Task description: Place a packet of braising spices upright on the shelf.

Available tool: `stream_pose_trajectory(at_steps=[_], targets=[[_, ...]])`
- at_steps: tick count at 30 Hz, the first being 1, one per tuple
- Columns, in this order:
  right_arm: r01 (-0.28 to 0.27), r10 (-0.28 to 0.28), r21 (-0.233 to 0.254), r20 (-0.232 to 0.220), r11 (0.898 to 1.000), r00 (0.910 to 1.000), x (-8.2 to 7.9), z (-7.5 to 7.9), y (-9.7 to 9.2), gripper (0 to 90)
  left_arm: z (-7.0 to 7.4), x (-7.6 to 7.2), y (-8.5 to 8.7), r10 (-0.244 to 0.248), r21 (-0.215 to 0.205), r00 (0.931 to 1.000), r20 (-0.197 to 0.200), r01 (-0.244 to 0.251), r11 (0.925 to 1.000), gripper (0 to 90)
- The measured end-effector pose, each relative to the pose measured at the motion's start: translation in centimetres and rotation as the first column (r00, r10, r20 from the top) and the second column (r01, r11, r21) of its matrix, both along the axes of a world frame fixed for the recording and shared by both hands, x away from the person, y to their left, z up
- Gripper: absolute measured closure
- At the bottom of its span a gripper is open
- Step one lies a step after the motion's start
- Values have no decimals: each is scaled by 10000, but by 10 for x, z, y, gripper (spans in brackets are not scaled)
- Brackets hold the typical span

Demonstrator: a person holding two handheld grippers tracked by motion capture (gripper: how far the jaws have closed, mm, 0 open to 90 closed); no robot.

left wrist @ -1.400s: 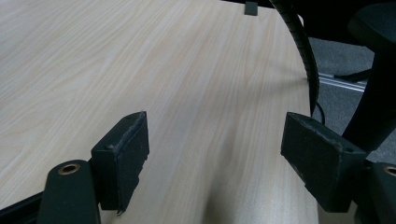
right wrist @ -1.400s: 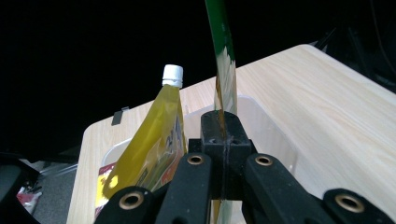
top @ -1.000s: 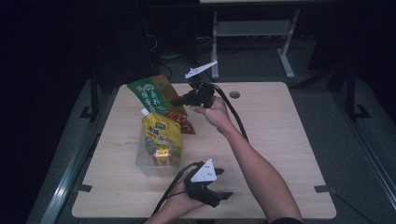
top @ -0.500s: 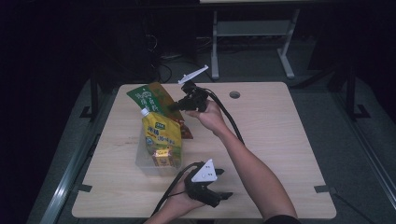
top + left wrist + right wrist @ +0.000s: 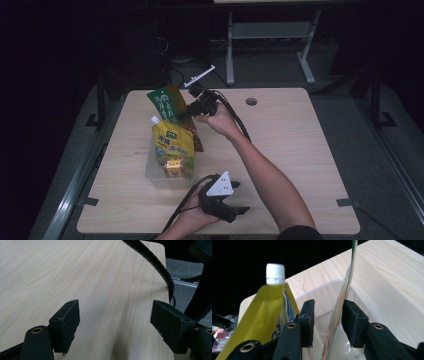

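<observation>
**Letting the green packet into the bin**

Right gripper (image 5: pixel 327 322): jaws have just been opening, green packet (image 5: pixel 167 104) edge-on between them, pads no longer pressing. Packet leans at the far end of the clear bin (image 5: pixel 159 177), behind the yellow pouch (image 5: pixel 170 142). Left gripper (image 5: pixel 115 322) open over bare table (image 5: pixel 75 277). Best to widen fully and back off straight, so neither pad drags the packet out.

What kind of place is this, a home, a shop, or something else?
Most likely a lab or workshop set up for recording, not a home. A plain light wooden table stands on grey carpet in a darkened room, with a white metal bench frame behind it.
</observation>
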State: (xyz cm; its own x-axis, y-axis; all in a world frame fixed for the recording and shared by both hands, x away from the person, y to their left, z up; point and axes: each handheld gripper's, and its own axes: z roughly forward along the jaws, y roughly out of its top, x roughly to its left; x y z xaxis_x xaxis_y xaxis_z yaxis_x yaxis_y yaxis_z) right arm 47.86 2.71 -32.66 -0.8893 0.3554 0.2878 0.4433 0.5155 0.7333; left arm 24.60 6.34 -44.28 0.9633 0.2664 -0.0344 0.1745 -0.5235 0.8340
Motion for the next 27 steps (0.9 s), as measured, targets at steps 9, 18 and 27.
stream_pose_trajectory(at_steps=[9, 18, 27], targets=[[533, -521, -944, 145, 9941, 9985, 13, 4, 25, 725, 0, 0, 1, -57, 122, 10000, -70, 58, 9999, 232], [938, -934, -219, 162, 9954, 9955, 2, 3, 18, 893, -1, -3, 1, 7, -32, 9999, -113, -7, 10000, 232], [801, -856, 919, 571, 9925, 9947, -10, 7, 15, 894, 0, -4, 0, -68, -52, 9999, -82, 68, 10000, 233]])
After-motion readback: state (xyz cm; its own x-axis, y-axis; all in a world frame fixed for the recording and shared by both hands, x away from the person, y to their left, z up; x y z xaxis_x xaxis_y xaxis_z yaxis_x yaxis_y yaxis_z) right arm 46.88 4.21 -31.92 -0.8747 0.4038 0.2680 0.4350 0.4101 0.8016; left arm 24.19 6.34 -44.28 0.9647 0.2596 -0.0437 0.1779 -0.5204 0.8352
